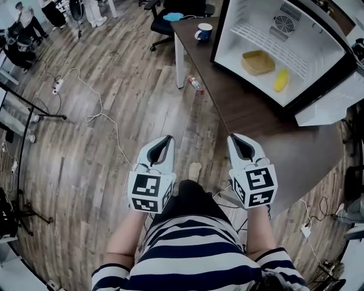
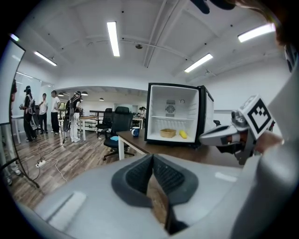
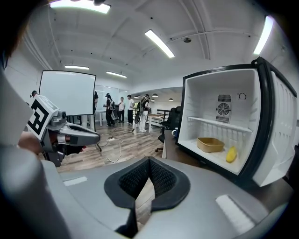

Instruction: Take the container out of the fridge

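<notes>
– Left gripper and right gripper: is either one carrying anything?
– No. In each gripper view the ribbed pads meet at their tips with only floor showing beneath, so both claws are closed and empty. They hang side by side, low in front of the striped shirt, well apart from the desk. I'd judge this as the approach, with no reach begun.
– Where is the container?
– The tan container sits on the bottom of the mini fridge, left of centre and below the wire shelf. It is a shallow open tub and looks empty. Near its right side, not touching, lies a yellow item; I cannot tell what it is.
– Why would it be easy to reach?
– The fridge door is swung wide to the right, so the front is open toward the person, and the fridge stands on the desk. The jaws must open before they can take the tub's rim, and the yellow item could get nudged.
– Counts?
– One container, one yellow item, one shelf, one fridge, two grippers. Farther out: one blue and white mug on the desk, one bottle lying on the wooden floor, one office chair.
</notes>
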The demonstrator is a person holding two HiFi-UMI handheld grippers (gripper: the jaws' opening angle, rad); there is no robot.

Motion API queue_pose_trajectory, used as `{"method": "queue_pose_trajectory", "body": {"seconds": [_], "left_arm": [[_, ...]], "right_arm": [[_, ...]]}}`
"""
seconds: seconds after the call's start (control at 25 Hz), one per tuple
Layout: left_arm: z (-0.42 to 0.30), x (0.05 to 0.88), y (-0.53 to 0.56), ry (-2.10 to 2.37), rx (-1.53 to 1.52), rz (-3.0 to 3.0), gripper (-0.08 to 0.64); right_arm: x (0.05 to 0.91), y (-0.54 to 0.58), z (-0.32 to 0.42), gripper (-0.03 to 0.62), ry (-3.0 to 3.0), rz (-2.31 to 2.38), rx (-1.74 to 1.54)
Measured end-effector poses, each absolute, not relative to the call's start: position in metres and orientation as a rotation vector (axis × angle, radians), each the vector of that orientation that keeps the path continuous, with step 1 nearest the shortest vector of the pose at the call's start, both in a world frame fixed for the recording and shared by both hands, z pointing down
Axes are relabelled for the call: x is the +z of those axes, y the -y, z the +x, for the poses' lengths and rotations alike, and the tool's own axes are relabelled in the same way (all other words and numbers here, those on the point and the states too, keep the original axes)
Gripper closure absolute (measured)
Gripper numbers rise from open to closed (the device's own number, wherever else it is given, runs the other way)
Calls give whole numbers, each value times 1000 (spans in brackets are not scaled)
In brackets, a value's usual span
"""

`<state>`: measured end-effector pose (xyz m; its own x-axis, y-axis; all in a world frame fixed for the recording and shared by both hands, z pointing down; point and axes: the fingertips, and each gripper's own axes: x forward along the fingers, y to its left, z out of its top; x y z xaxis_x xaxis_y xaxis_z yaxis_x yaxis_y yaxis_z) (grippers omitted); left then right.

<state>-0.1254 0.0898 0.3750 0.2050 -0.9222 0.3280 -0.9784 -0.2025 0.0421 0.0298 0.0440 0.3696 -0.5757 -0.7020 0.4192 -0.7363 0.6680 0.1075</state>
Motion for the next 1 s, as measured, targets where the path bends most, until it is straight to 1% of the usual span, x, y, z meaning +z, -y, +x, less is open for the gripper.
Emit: {"method": "queue_pose_trajectory", "body": {"seconds": [0.88,1.0], "left_arm": [[-123,386,92,1766,343,2246,560],[-124,388,108,1763,345,2242,560]], "right_arm": [[382,145,42,594,2365,1186,-3],[384,162,44,568,2355,1190,-32]]}}
